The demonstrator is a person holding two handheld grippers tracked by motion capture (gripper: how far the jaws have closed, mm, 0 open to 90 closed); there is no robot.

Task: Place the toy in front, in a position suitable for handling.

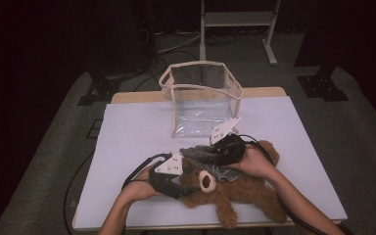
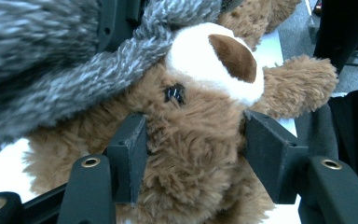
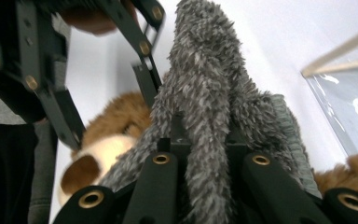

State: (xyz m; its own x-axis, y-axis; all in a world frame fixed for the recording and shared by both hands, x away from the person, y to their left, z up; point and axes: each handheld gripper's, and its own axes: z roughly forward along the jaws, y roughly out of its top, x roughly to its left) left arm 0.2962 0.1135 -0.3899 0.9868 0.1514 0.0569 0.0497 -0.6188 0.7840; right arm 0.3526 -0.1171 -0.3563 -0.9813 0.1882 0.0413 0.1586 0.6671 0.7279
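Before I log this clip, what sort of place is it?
Probably a lab or studio recording bay: a table under a white sheet, black curtains around it, cables on the carpet and a metal stand behind.

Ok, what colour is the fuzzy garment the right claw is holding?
Mottled grey and white fuzzy garment, clearest in the right gripper view.

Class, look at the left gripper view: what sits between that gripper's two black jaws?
The brown teddy bear's head fills the gap of the left gripper, a jaw against each side.
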